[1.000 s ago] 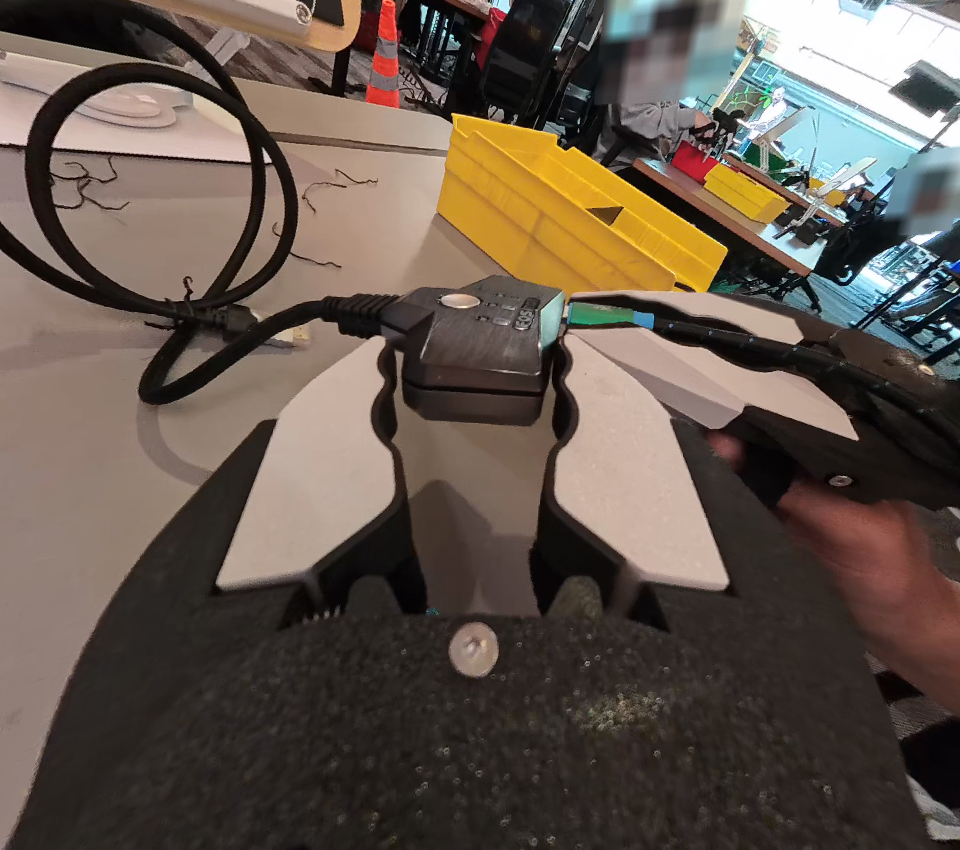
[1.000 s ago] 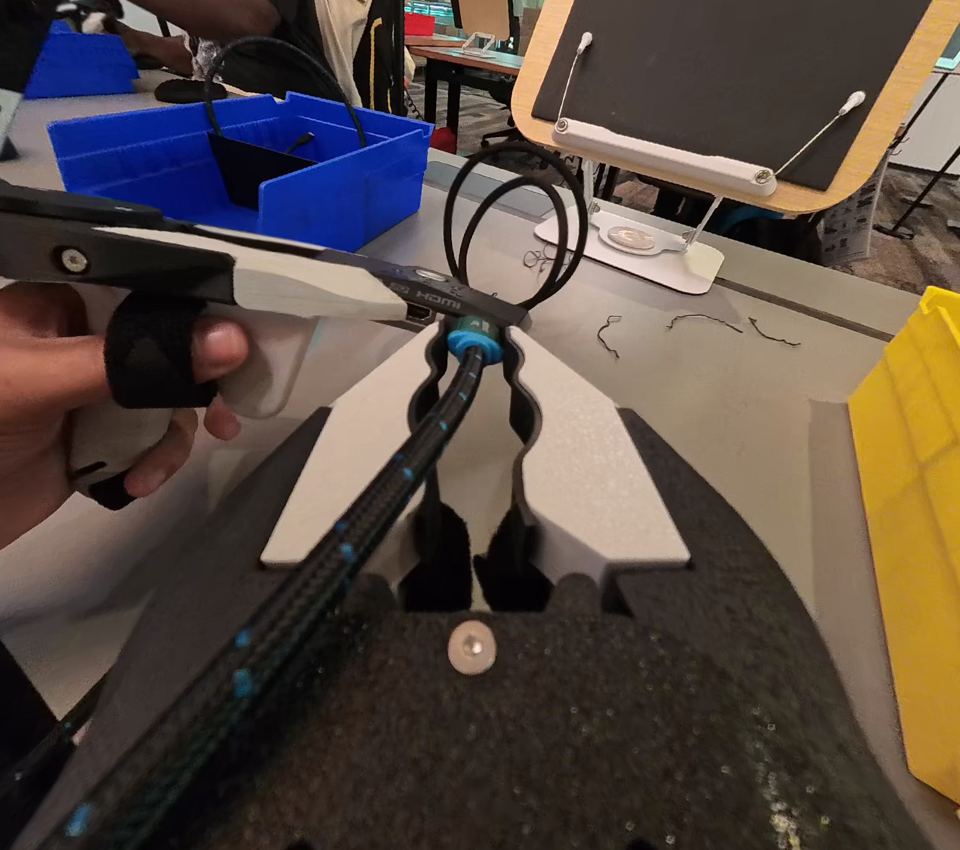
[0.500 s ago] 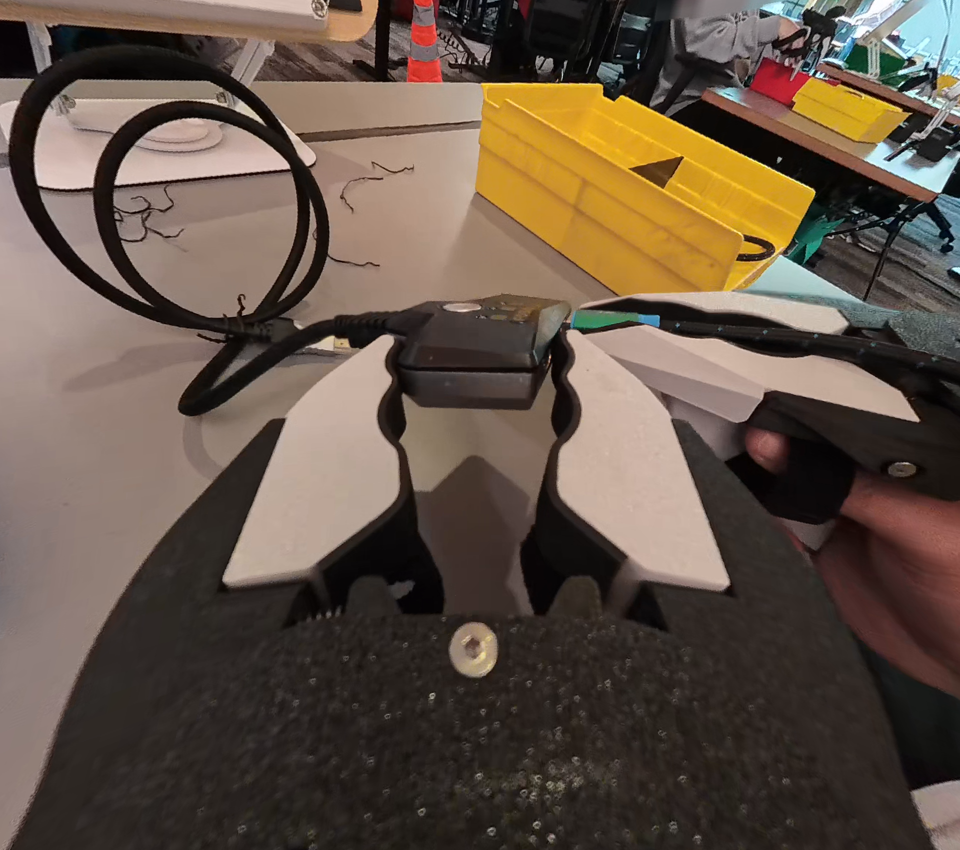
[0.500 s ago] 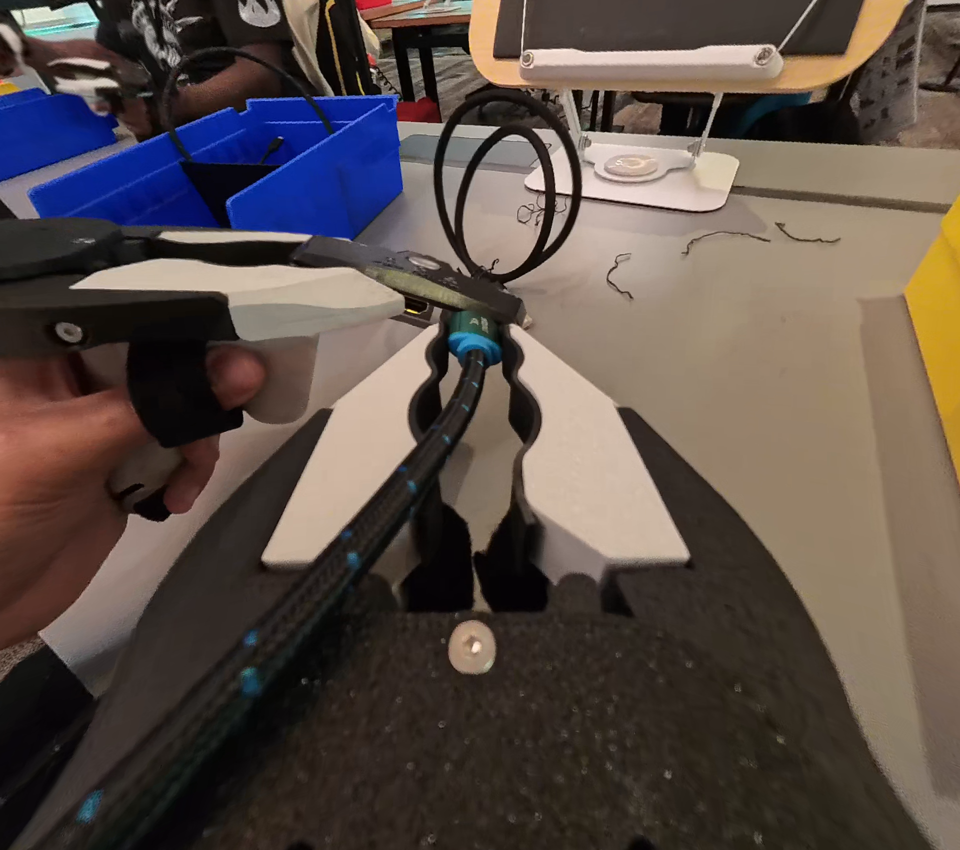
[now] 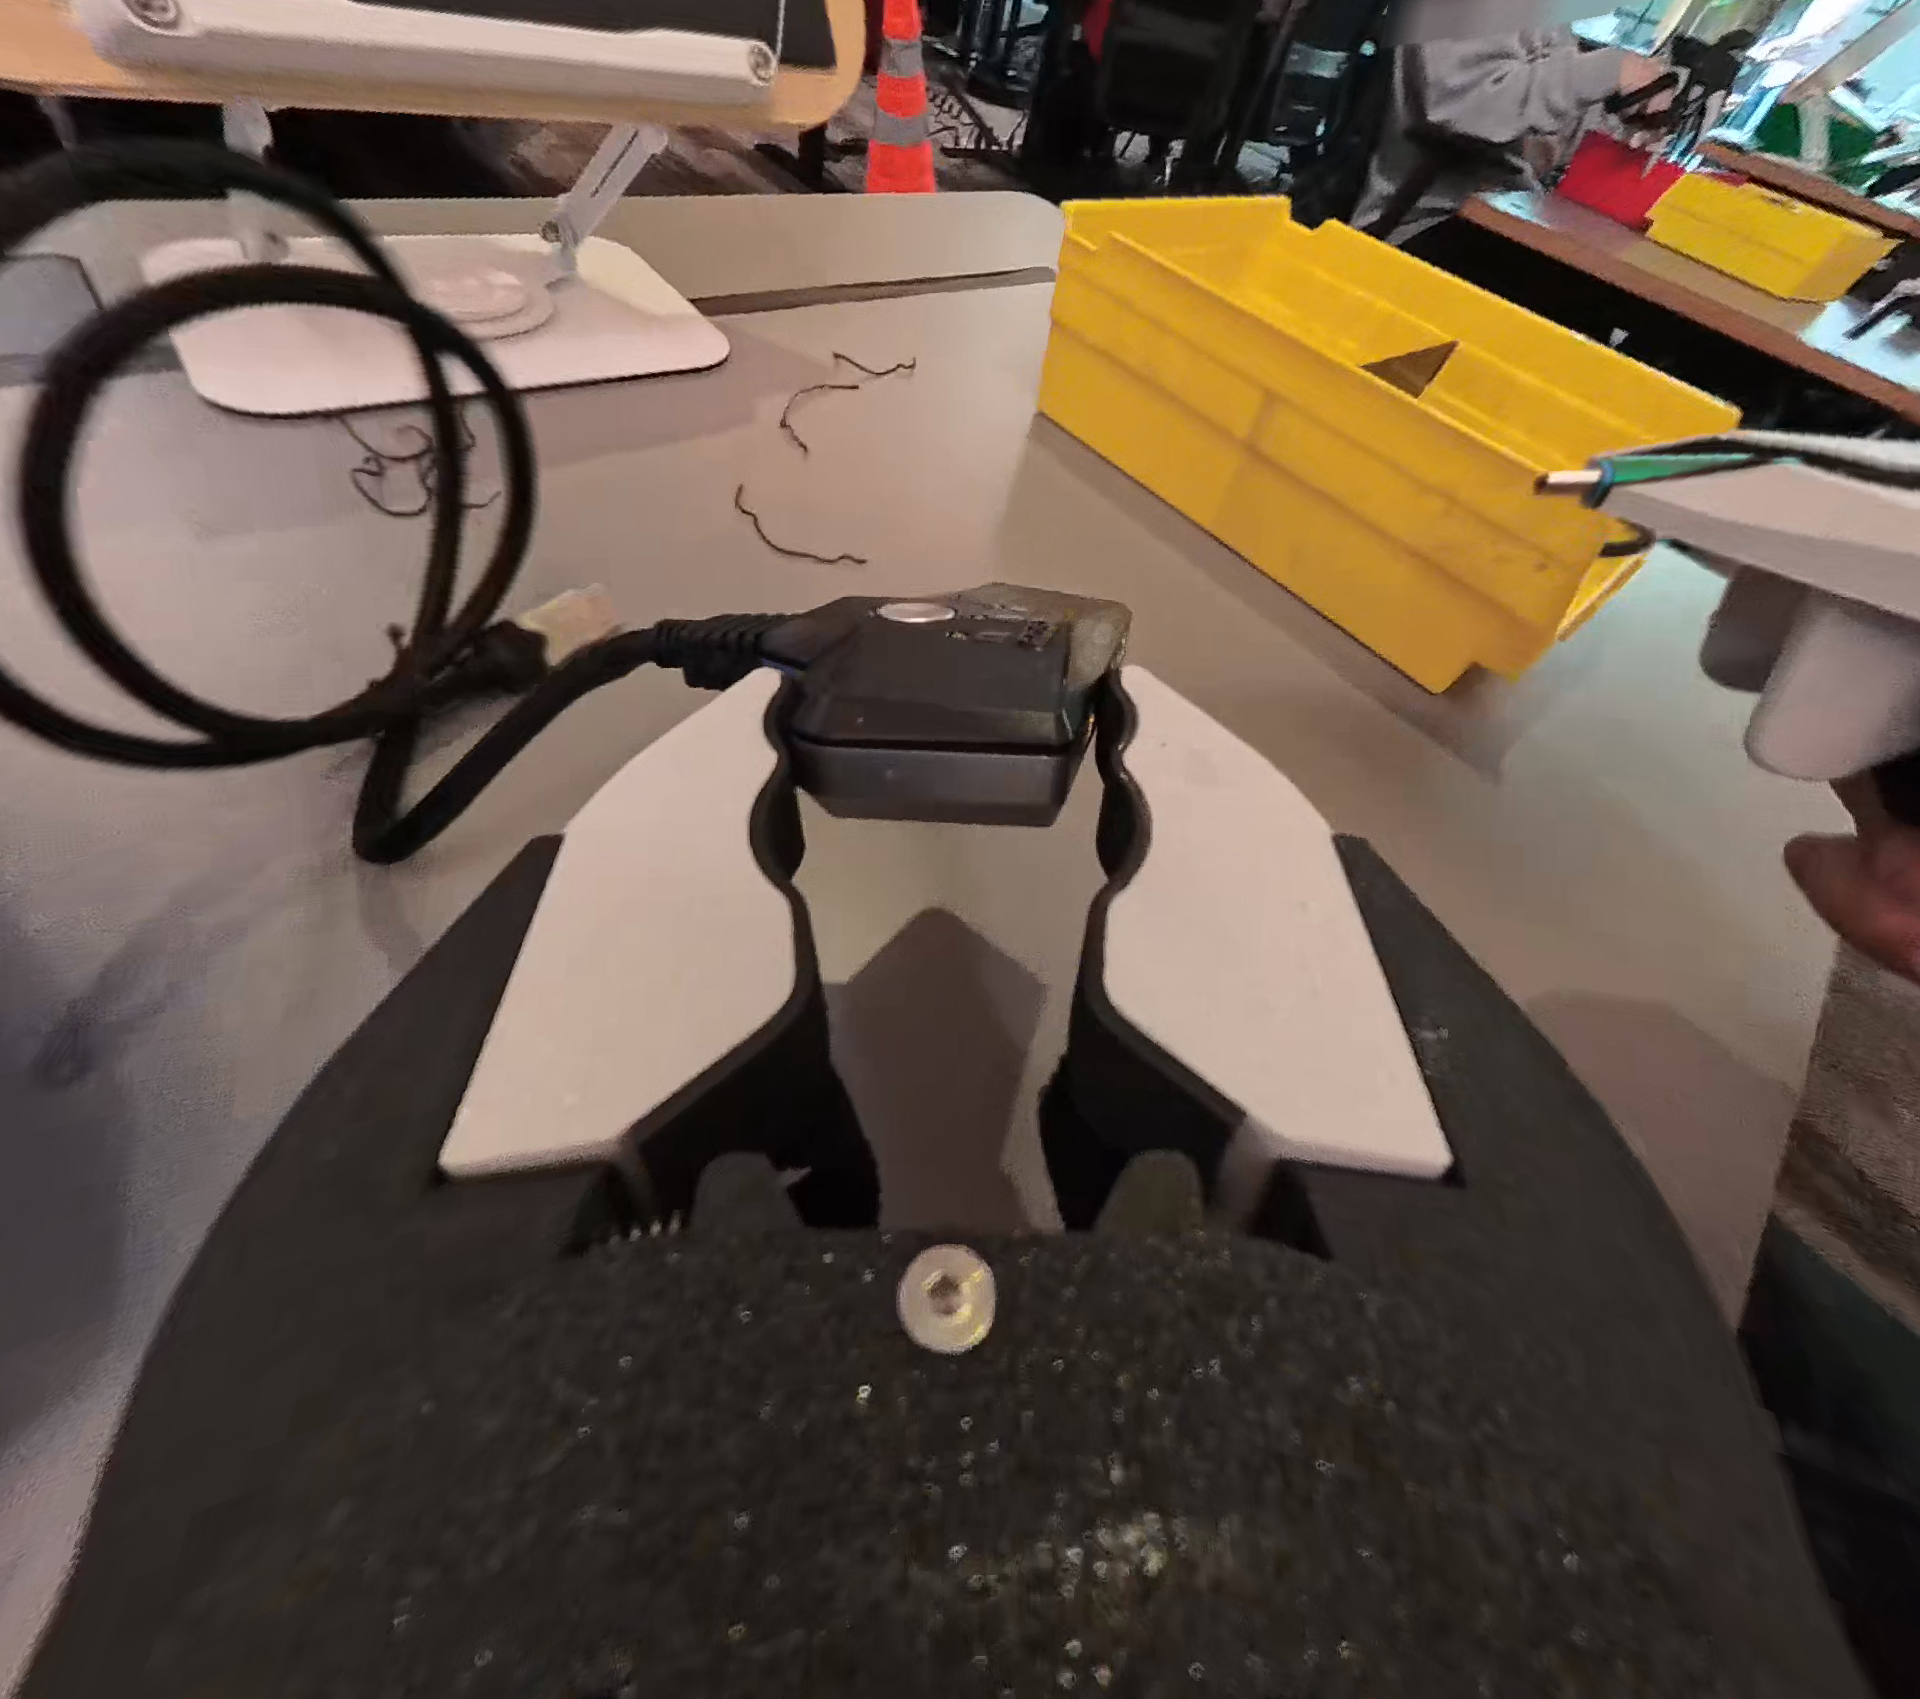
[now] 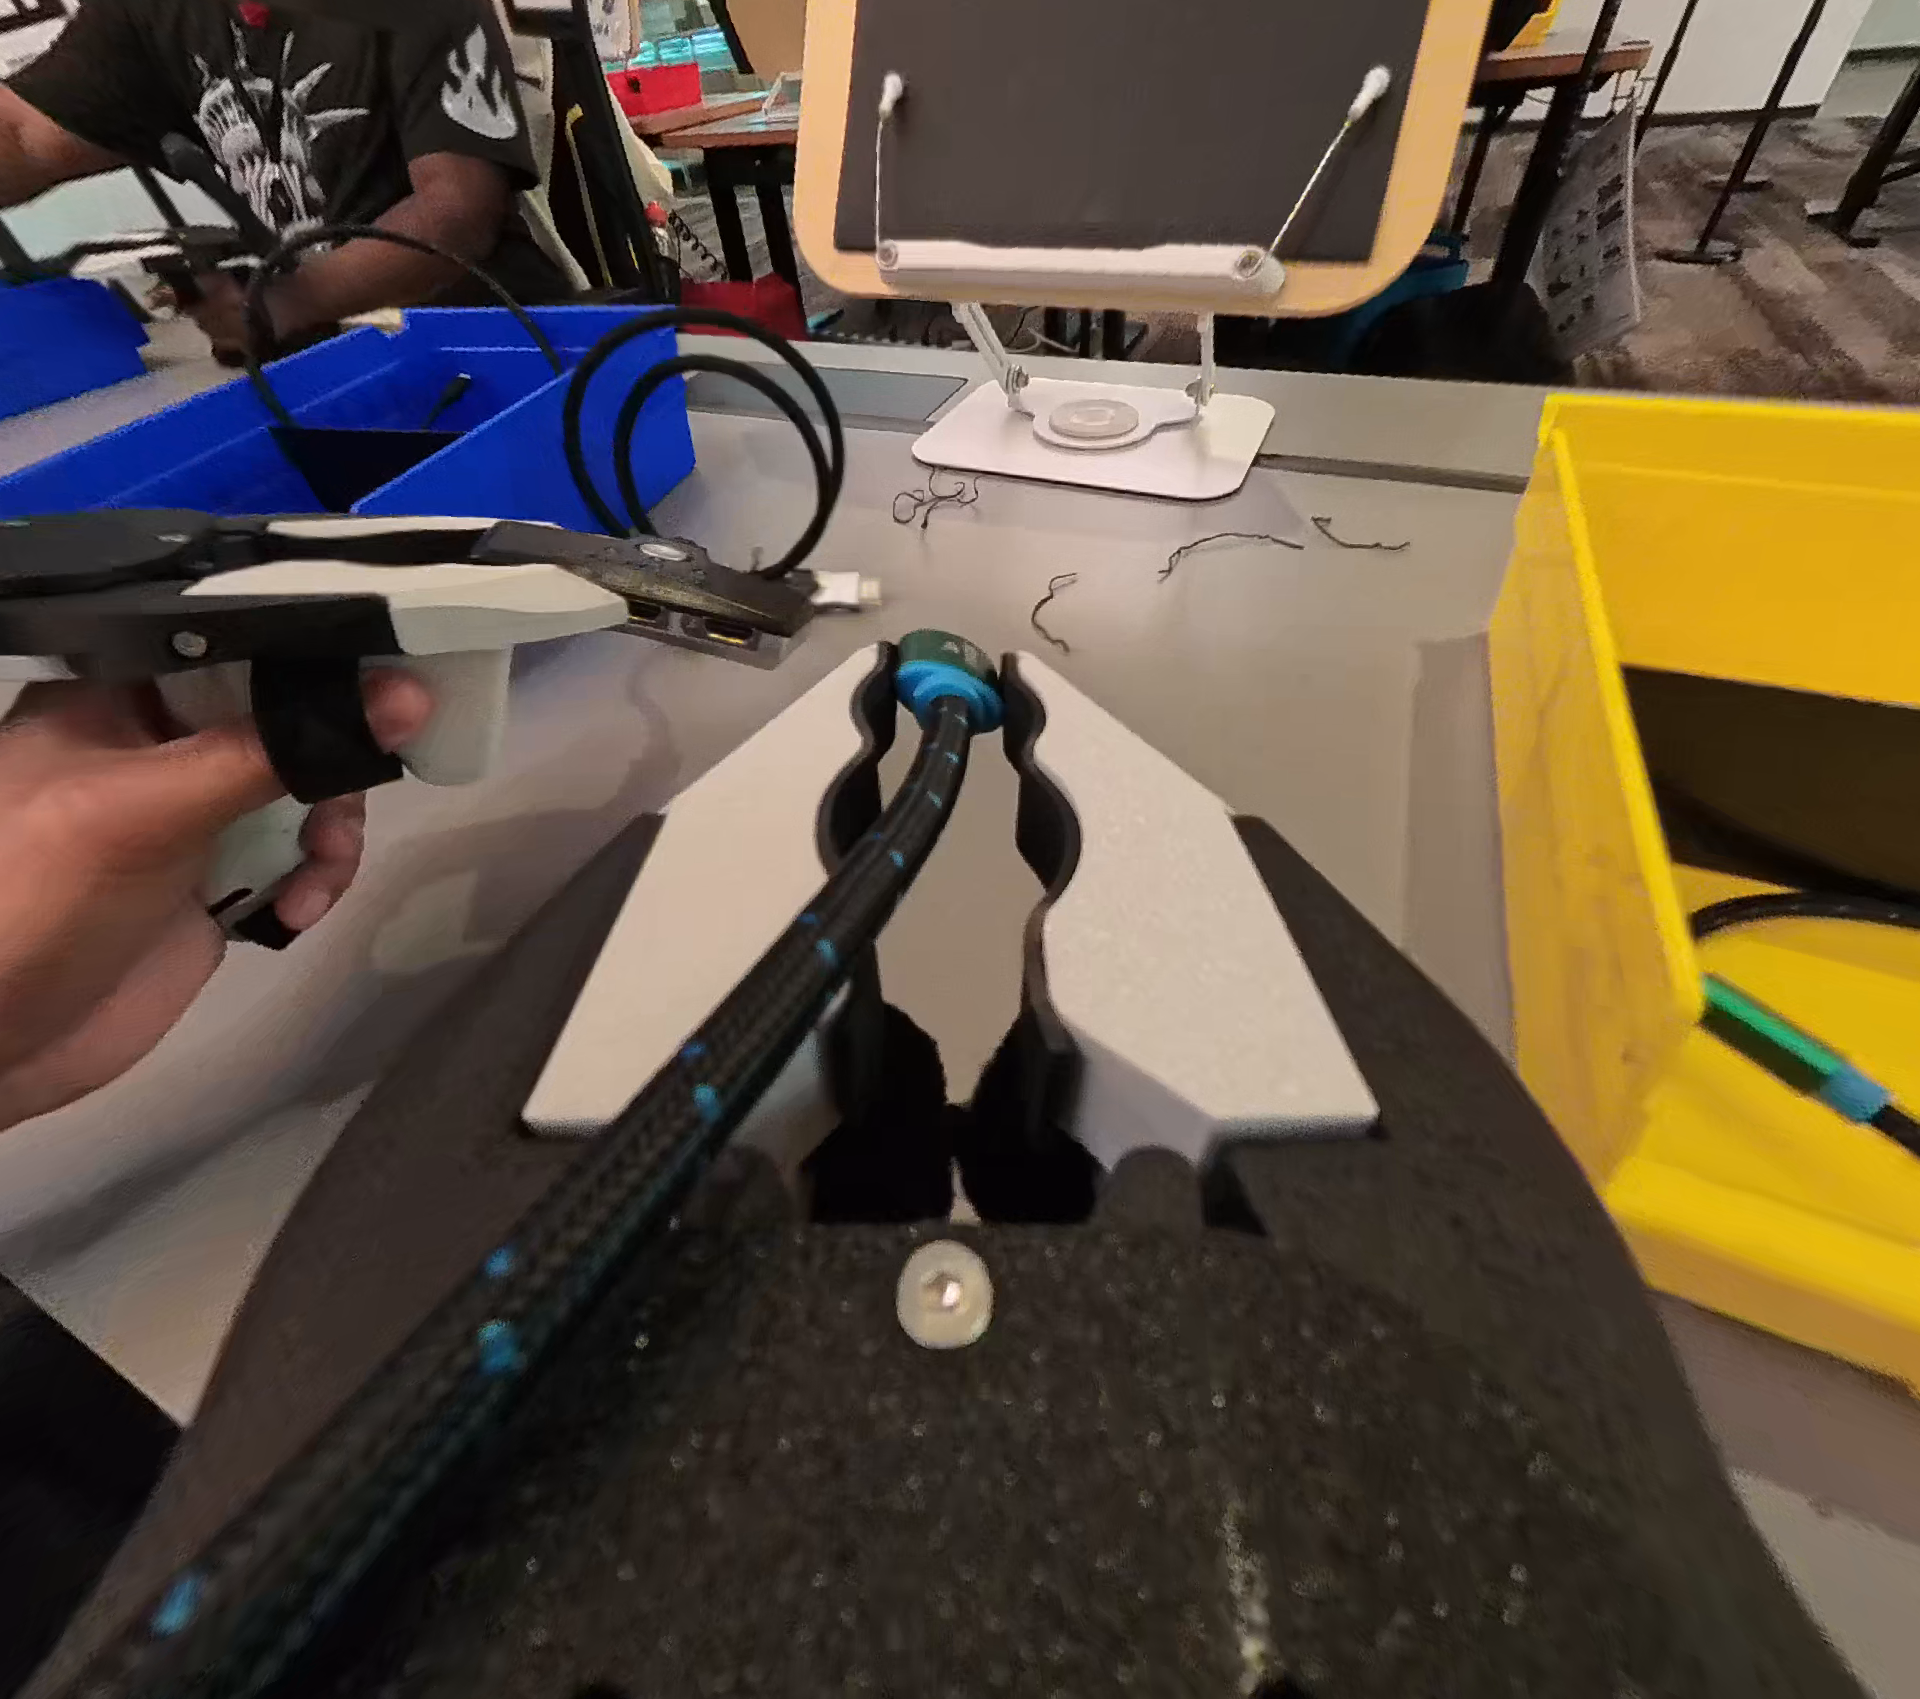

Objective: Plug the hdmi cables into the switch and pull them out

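Observation:
My left gripper [image 5: 940,693] is shut on the black HDMI switch [image 5: 940,704] and holds it just above the grey table [image 5: 1299,776]. The switch's own black cable [image 5: 436,776] loops off to the left. The switch also shows in the right wrist view [image 6: 686,584], with its side ports empty. My right gripper [image 6: 943,678] is shut on the green-and-blue plug [image 6: 940,667] of a braided HDMI cable [image 6: 831,943]. The plug is out of the switch and well apart from it. It shows at the right edge of the left wrist view [image 5: 1662,473].
A yellow bin [image 5: 1351,423] stands on the right of the table and holds another green-ended cable [image 6: 1797,1062]. A blue bin [image 6: 499,423] stands far left. A tilted black board on a white stand [image 6: 1122,91] is at the back. Loose black threads [image 5: 800,527] lie on the table.
My right gripper has pulled the plug out of the switch and drawn away to the right. The left gripper still holds the switch and has turned a little.

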Demonstrator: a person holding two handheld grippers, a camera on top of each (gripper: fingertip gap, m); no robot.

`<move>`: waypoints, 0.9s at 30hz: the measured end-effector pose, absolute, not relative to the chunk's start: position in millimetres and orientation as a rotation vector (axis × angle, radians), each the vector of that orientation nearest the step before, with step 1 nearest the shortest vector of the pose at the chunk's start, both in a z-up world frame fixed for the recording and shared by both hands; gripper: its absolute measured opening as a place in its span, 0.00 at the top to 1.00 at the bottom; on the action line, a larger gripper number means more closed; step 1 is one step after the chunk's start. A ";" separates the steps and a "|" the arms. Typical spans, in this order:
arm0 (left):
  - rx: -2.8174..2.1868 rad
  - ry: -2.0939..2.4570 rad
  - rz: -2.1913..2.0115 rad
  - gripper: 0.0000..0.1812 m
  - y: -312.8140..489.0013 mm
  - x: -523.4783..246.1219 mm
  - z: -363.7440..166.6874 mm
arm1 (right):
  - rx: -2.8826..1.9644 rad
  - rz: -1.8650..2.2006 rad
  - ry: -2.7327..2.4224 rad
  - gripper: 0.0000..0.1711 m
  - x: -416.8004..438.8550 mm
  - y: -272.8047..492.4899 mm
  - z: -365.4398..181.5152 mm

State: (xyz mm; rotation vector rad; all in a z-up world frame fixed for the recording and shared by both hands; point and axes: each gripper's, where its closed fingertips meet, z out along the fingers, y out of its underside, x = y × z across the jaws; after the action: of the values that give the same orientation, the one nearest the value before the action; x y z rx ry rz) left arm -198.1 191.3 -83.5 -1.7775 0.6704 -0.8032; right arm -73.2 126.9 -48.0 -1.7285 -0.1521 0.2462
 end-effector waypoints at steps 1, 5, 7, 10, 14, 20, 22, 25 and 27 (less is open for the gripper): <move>-1.781 0.659 -0.833 0.70 191.5 -199.2 -83.6 | -1.738 0.235 -0.169 0.89 -70.6 126.8 -43.7; -1.813 0.571 -0.965 0.70 190.8 -204.5 -85.6 | -1.754 0.142 -0.262 0.89 -54.5 127.6 -3.7; -1.818 0.593 -0.948 0.70 189.7 -205.4 -85.7 | -1.763 0.057 -0.313 0.89 -39.1 128.8 24.8; -1.828 0.615 -0.950 0.70 186.0 -203.5 -87.7 | -1.822 -0.106 -0.375 0.89 -3.6 133.0 64.2; -1.841 0.621 -0.965 0.70 182.3 -202.3 -90.1 | -2.029 -0.428 -0.421 0.89 71.6 140.1 90.7; -1.849 0.628 -0.978 0.70 181.6 -201.7 -91.4 | -2.362 -0.893 -0.426 0.89 193.4 142.5 88.2; -1.855 0.634 -0.978 0.70 181.4 -200.9 -92.9 | -2.446 -0.976 -0.422 0.89 223.7 145.8 76.8; -1.860 0.635 -0.982 0.70 181.1 -199.2 -94.4 | -2.613 -1.049 -0.480 0.89 254.2 149.4 43.0; -1.863 0.638 -0.982 0.70 181.3 -197.7 -95.4 | -2.716 -1.105 -0.555 0.89 267.7 151.7 19.0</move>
State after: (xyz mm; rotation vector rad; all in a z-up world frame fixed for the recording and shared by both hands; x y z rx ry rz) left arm -197.7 181.3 -95.4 -1.8627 0.6385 -0.9816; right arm 267.7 151.7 19.0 -2.7161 -0.5552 -1.1050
